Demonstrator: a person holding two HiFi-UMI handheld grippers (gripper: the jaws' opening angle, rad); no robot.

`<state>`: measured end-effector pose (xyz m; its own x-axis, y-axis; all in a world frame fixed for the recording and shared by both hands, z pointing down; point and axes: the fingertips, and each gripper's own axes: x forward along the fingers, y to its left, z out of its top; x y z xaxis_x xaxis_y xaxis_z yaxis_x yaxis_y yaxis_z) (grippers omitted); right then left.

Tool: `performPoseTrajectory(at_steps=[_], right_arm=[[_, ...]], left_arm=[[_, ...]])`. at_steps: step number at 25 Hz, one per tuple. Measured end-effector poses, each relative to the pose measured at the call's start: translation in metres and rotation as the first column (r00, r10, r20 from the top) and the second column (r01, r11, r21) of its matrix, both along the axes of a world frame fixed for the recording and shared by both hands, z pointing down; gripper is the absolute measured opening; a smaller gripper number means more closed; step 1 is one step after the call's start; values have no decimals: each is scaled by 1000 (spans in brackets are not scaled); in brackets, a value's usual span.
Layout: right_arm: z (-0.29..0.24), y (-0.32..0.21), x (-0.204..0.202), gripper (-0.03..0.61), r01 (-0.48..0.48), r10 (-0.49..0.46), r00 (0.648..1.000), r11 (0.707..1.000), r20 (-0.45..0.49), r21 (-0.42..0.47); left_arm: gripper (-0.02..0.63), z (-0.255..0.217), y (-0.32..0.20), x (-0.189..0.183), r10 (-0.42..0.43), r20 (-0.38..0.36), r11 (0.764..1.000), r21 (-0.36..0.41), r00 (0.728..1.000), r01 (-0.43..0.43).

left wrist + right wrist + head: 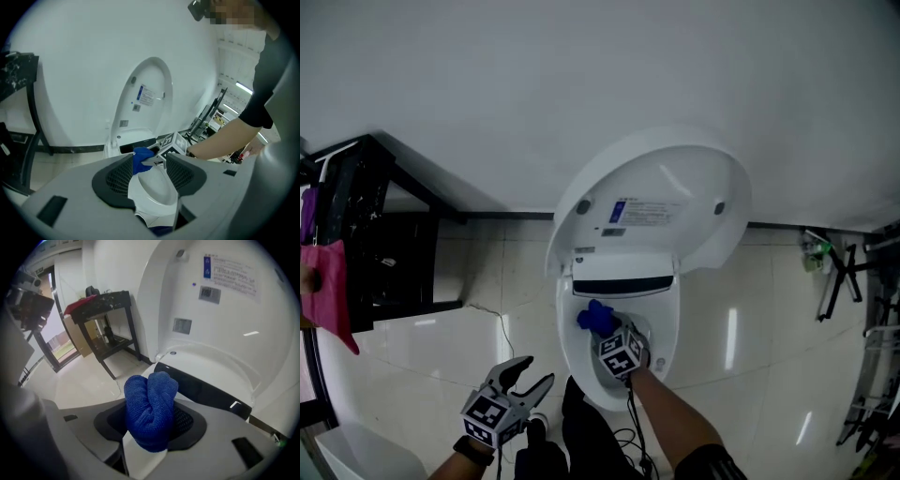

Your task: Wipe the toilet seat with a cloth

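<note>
My right gripper (607, 328) is clamped on a blue cloth (151, 408). The cloth is bunched into a wad that fills the gap between the jaws and sticks out past them. I hold it low over the back of the toilet (570, 342) bowl, just in front of the dark strip (206, 390) under the hinge. Whether the cloth touches the seat I cannot tell. The lid (661, 183) stands up against the wall, its printed label (642, 211) facing me.

My left gripper (535, 371) holds nothing, and its jaws are spread wide. It hangs by the front left of the bowl, apart from the right one, over the pale tiled floor (441, 337). Between its jaws I see the bowl, the blue wad and my right gripper's marker cube (174, 143), with my bare right forearm (225, 136) reaching in from the side.

A black rack (389, 234) stands at the left by the wall, with a pink rag (330, 286) hanging beside it.
</note>
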<state>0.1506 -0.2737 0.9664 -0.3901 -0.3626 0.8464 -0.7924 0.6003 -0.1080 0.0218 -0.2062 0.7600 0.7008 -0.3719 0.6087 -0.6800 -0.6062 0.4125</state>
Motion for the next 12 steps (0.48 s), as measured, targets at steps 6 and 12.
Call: performPoseTrajectory(at_steps=[6,12], right_arm=[[71,-15,-5,221,47,-46,994,999,-96,6],[88,-12,-18,225,89,-89,992,996,-87,-15]], left_arm=[[230,38,14,-15,-70,-6,996,-61,998,70],[230,45,27,-23,-143,-11,983,-118,990,141]])
